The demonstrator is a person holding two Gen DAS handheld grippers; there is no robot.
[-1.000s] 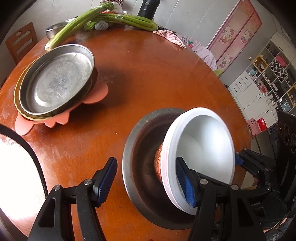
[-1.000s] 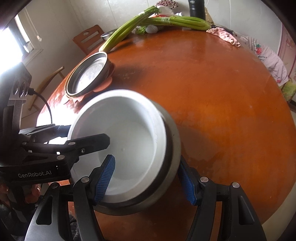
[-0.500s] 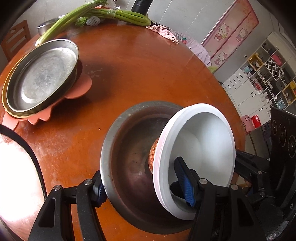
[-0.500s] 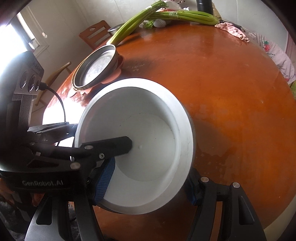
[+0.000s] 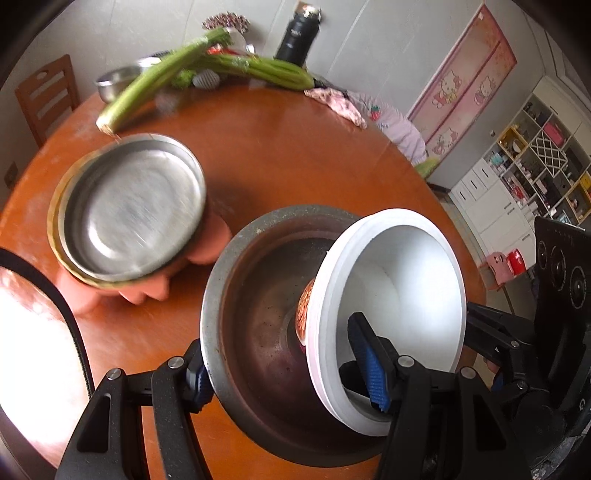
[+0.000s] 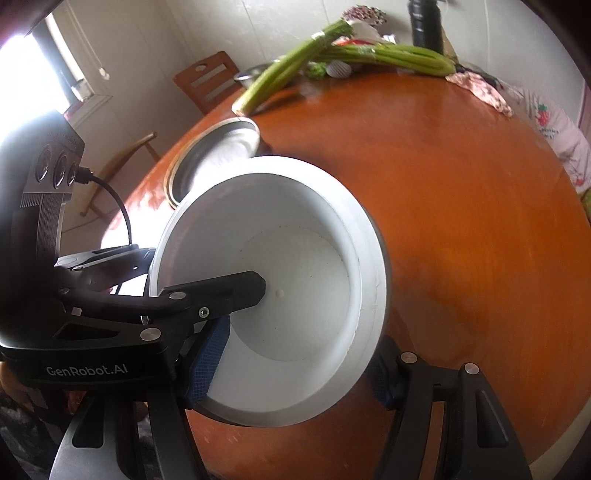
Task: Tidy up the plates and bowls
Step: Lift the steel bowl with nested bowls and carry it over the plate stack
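Bowls are getting nested right now: white bowl (image 5: 399,295) is sitting tilted inside the bigger steel bowl (image 5: 258,332), both at about 5 o'clock in the left wrist view, seemingly lifted clear of the tabletop (image 5: 295,155), though contact underneath is hidden. Left tool (image 5: 291,373) is clamping the pair, one pad outside the steel rim, the other pad inside the white bowl. Right tool (image 6: 295,369) is straddling the opposite side of the same stack, one pad inside the white bowl and one outside the steel wall, so I'm reading it as gripping too; the outer pad's contact is partly hidden. Plate side is looking mostly done: steel plates (image 5: 129,206) are stacked on an orange petal-shaped mat (image 5: 147,291) at 9 o'clock, just beside the bowls. Small steel bowl (image 5: 114,83) is waiting at 11 o'clock on the far edge, behind the green stalks (image 5: 207,66), so I'm guessing that one is left to collect, plus setting this nested pair down somewhere tidy. Readable writing: "GenRobot.AI" on the left tool's body as seen from the right wrist view. Pink poster (image 5: 461,85) at 2 o'clock is showing cartoon cat figures, no legible text. Dark flask (image 5: 299,33) at 12 o'clock, label unreadable.
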